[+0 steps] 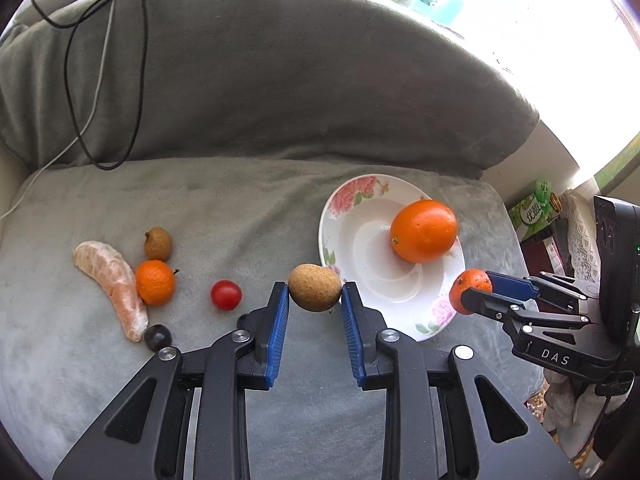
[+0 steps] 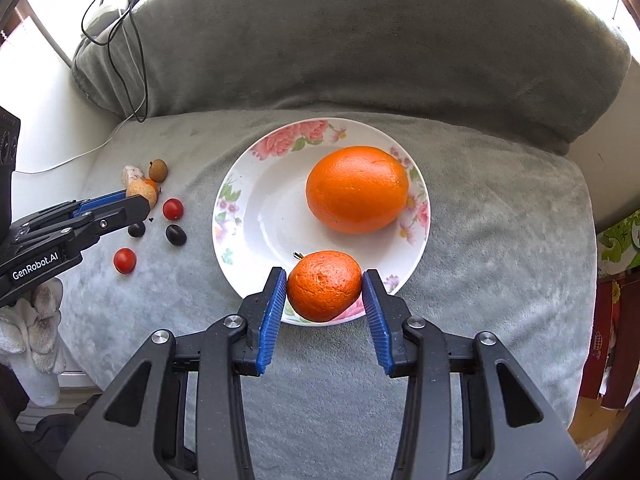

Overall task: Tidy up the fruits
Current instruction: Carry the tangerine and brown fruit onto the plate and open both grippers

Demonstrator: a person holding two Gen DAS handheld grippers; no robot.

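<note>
Cushion point(image 2: 500, 240) carries everything we work with: a soft grey seat pad that gives under weight, so round fruit on it can roll. Toward its right half sits the floral plate point(image 2: 256, 184), hard, glazed and breakable, best left where it is. Inside, on the plate's far right side, lies the large orange point(image 2: 356, 190), heavy and firm, already in place. Our right gripper point(image 2: 325, 288) is clamped on a mandarin point(image 2: 324, 286), held above the plate's near rim; its loose, wrinkled skin is soft, so we judge a light squeeze across the widest part is enough, since more would bruise it. Our left gripper point(image 1: 315, 288) is closed on a small brown longan-like fruit point(image 1: 315, 287) over the cushion's near middle, just beside the plate's left rim; it looks light with a thin brittle shell, and we pinch it at its equator. Toward the cushion's left edge lie a peeled citrus segment point(image 1: 110, 284), limp and fragile, touching a small mandarin point(image 1: 155, 282), with a second brown fruit point(image 1: 158, 244) just behind. Cherry tomatoes point(image 2: 173, 208) and dark grapes point(image 2: 176, 235) are slick and easily crushed. Between us and the plate nothing stands; only the two grippers could crowd each other at the rim.
</note>
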